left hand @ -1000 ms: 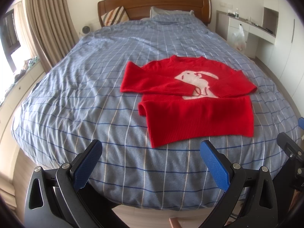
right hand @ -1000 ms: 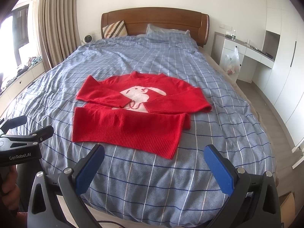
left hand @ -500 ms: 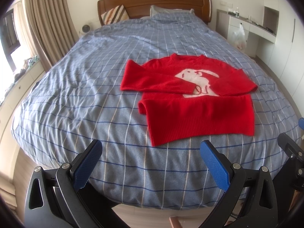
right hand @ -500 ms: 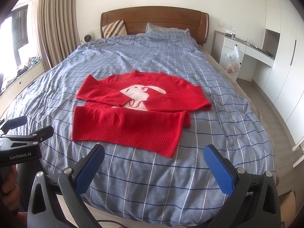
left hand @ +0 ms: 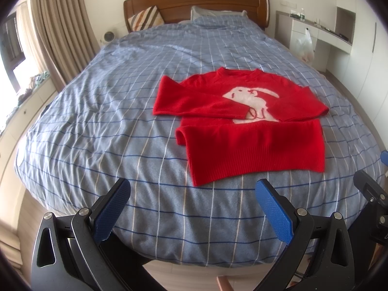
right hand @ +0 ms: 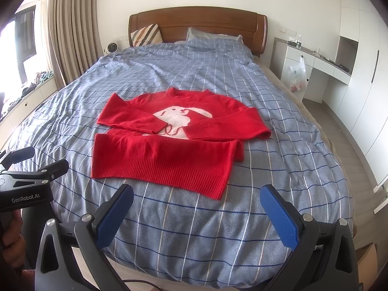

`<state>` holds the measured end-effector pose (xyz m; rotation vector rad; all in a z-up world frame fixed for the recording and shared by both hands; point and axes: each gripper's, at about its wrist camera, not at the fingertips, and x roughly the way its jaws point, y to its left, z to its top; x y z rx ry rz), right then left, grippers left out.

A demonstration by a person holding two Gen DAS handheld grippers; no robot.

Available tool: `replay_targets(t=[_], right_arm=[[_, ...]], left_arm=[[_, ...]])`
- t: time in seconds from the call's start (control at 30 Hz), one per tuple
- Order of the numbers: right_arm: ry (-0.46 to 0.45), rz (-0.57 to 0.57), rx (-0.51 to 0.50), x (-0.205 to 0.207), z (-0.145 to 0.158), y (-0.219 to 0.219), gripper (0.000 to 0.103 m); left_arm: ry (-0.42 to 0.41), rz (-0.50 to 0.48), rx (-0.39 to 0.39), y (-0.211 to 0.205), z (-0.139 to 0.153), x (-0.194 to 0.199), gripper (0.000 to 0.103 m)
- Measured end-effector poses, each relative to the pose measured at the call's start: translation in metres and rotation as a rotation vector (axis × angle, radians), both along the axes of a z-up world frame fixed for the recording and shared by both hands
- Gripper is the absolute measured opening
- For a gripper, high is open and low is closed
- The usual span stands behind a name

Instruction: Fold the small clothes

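The left gripper (left hand: 192, 195) is spread wide, its blue pads (left hand: 110, 209) well apart, holding and touching nothing. It hangs over the near edge of the bed (left hand: 97, 121). The right gripper (right hand: 197, 200) is likewise fully released and empty, at the foot of the same bed. The red sweater (right hand: 169, 143) lies flat on the blue checked duvet (right hand: 278, 111), well apart from both grippers. Both sleeves are folded across the white rabbit motif (right hand: 179, 118); the ribbed hem faces the grippers. A hand (right hand: 12, 240) grips the left tool's handle, seen in the right wrist view.
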<state>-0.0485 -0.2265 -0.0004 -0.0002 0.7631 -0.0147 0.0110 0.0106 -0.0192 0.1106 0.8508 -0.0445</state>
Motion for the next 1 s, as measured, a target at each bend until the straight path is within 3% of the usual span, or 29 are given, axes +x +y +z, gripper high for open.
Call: replay_targets(t=[0.4,0.53,0.7,0.83,0.93,0.97,1.0], right_arm=[[0.007,0.001,0.0,0.0,-0.003,-0.001,0.103],[-0.008,-0.014,0.022,0.003,-0.009,-0.012,0.103],[0.036,-0.114,0.058,0.021,-0.042,-0.064,0.103],[0.101,-0.03,0.16,0.045,-0.079,-0.086,0.103],[0.151,0.039,0.251,0.069,-0.102,-0.09,0.097],[0.156,0.066,0.296,0.075,-0.108,-0.09,0.094],[0.166,0.082,0.33,0.083,-0.116,-0.091,0.085]], left_arm=[[0.001,-0.002,0.003,0.0,0.0,0.0,0.103],[-0.004,-0.026,0.004,0.012,-0.013,0.008,0.103],[0.143,-0.051,-0.13,0.054,-0.063,0.052,0.102],[0.198,-0.096,-0.233,0.059,-0.091,0.081,0.101],[0.201,-0.134,-0.241,0.045,-0.1,0.094,0.091],[0.206,-0.153,-0.235,0.039,-0.103,0.098,0.079],[0.218,-0.166,-0.223,0.033,-0.107,0.101,0.058]])
